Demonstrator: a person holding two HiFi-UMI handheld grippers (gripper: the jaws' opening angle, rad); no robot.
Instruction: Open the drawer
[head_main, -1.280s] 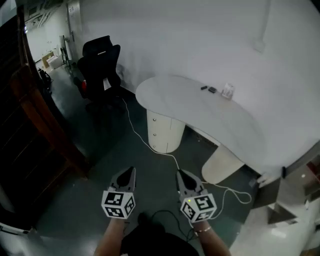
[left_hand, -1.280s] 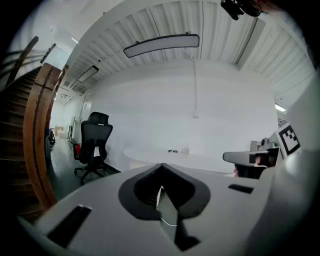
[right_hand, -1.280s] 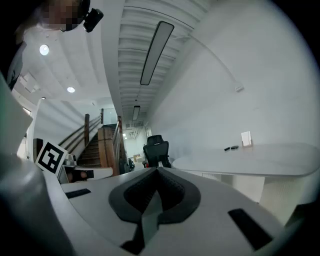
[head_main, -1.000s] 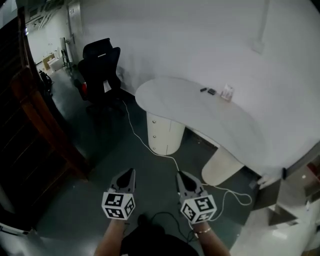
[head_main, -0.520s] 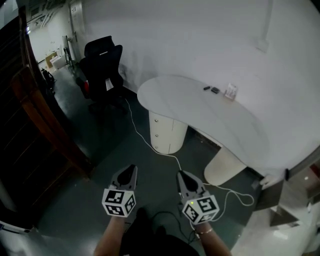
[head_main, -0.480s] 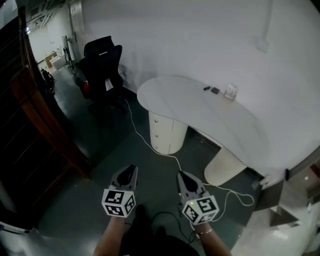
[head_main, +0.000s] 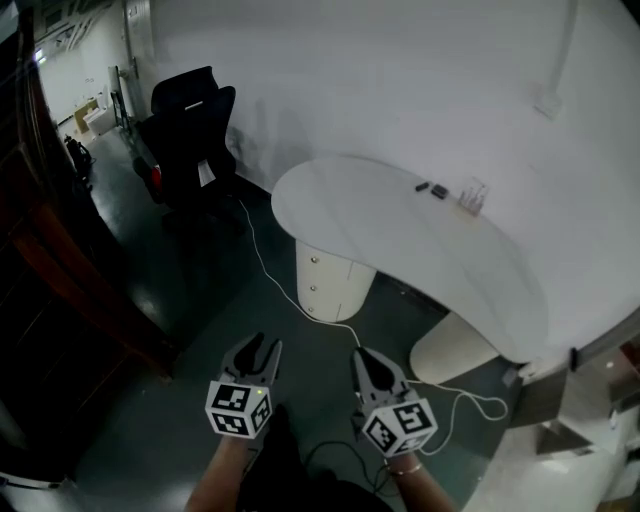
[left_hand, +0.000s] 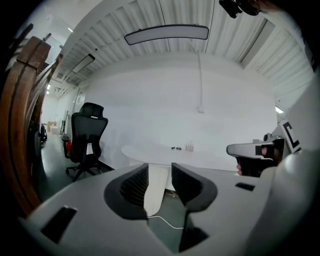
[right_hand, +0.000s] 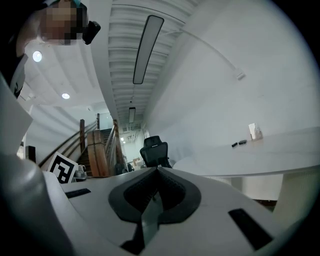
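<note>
A white rounded drawer pedestal (head_main: 333, 285) with small knobs stands under the curved white desk (head_main: 400, 230), ahead of both grippers. My left gripper (head_main: 262, 344) hovers over the dark floor well short of it. Its jaws are opening and nothing is between them. In the left gripper view the pedestal (left_hand: 157, 181) shows through the gap of the left gripper (left_hand: 160, 167). My right gripper (head_main: 362, 355) is alongside, shut and empty. In the right gripper view the right gripper (right_hand: 156, 169) has its jaws meeting, with the desk top (right_hand: 260, 157) at the right.
A black office chair (head_main: 190, 120) stands at the back left. A white cable (head_main: 270, 275) runs across the floor past the pedestal. A second white support (head_main: 455, 350) sits under the desk's right end. Small items (head_main: 433, 189) lie on the desk. A wooden stair rail (head_main: 60, 270) lines the left.
Both grippers have moved forward toward the desk and the view has shifted with them. The left gripper's jaws, closed before, now stand apart.
</note>
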